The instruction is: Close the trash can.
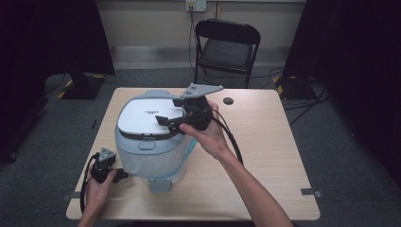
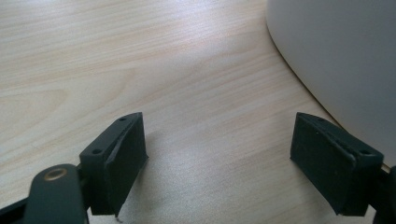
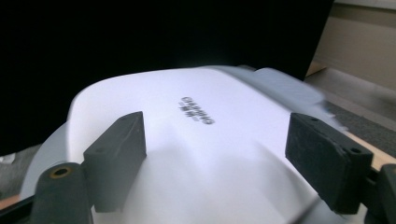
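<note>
Resting low on the bench (image 1: 265,156) just left of the rice cooker (image 1: 150,142), the left gripper (image 1: 122,176) has its fingers (image 2: 116,163) released around bare wood, the cooker's pale wall (image 2: 341,56) close beside one of them. The cooker stands left of the bench's middle, lid (image 3: 196,140) down. Above that lid hovers the right gripper (image 1: 165,121), fingers (image 3: 116,158) spread, nothing between them. Likely risks: the fingers slide off the smooth, domed lid, or a sideways push shifts the unbraced cooker toward the near edge.

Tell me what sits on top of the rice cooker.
Its closed white lid tops the rice cooker; the right gripper hovers open above it. The inside stays hidden.
</note>
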`<state>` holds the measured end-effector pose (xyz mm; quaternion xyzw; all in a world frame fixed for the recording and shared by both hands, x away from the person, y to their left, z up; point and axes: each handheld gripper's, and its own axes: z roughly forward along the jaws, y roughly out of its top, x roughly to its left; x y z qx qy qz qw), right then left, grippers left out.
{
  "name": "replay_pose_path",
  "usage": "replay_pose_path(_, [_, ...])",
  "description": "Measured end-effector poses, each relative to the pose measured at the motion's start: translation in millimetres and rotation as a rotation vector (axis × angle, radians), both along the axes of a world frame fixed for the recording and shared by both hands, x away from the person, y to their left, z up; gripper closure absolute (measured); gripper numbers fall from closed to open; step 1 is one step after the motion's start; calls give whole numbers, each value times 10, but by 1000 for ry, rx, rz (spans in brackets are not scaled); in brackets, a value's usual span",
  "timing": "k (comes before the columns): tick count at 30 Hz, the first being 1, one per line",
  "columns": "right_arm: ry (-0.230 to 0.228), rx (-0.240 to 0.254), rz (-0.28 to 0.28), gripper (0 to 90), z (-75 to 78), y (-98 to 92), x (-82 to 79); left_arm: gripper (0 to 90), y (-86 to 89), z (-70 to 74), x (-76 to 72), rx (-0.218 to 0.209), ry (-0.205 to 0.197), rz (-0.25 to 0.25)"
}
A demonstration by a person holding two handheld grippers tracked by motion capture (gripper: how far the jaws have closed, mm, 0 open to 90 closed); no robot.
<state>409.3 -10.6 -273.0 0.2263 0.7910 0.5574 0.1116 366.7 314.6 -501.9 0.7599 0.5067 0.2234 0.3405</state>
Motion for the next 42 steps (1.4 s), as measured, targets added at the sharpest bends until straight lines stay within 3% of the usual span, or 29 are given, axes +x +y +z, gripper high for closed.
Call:
replay_pose_path(3, [-17,-62,26,166,-54,120,-93,177,0,-1,0,0,0,0])
replay_pose_path(8, [-53,-73,47,166,-67,217,-216,177,0,-1,0,1,0,0])
replay_pose_path(12, [-83,-84,29,180,-81,247,-316,177,-1,-1,-1,0,0,-1])
replay_pose_path(13, [-94,-108,31,178,-96,262,-316,176,0,0,-2,2,0,-1])
replay_pose_path(17, [-88,-122,33,179,-80,273,-316,176,0,0,-1,1,0,0])
replay_pose_path(22, [-84,-85,29,193,-103,211,-308,176,0,0,0,1,0,-1])
replay_pose_path(25, [-45,-44,-1,189,-100,59,-253,176,0,0,0,1,0,0])
replay_pose_path(30, [-39,-24,-52,183,-128,-146,-239,176,-1,0,0,1,0,-1])
replay_pose_path(33, [-49,-12,-105,169,-119,-414,-257,176,0,0,0,1,0,0])
replay_pose_path(37, [-36,-13,-161,162,-177,-632,-237,176,0,0,0,1,0,0])
replay_pose_path(41, [49,-23,-235,170,-409,-971,-176,176,-1,0,-1,0,0,0])
replay_pose_path(42, [49,-23,-235,170,-409,-971,-176,176,-1,0,-1,0,0,0])
